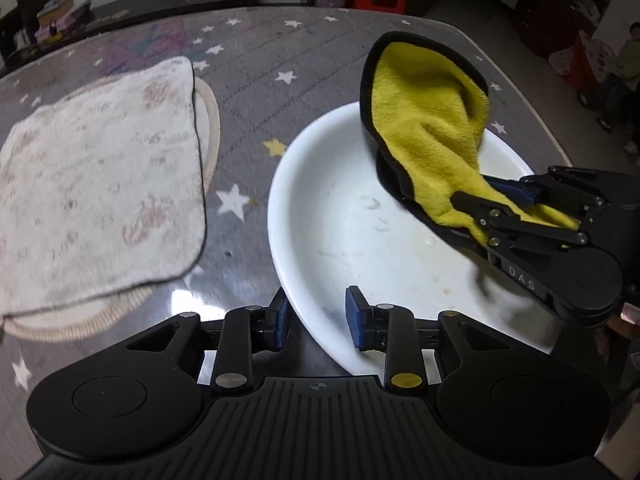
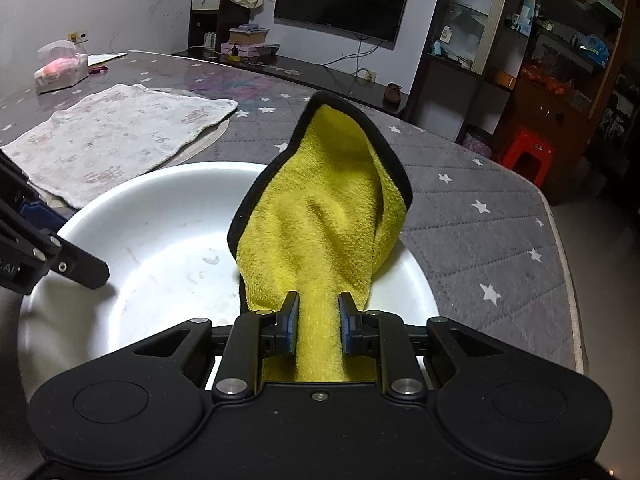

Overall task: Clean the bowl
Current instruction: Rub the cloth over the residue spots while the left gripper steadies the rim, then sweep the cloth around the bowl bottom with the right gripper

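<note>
Over the white bowl (image 2: 160, 232), right gripper (image 2: 319, 322) pinches yellow cloth (image 2: 320, 216).

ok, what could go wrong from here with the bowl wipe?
1. The left hand-held gripper is open astride the white bowl rim, not clamping it; wiping may slide the bowl.
2. The yellow cloth drapes over the far rim, so the residue spots could be missed.
</note>
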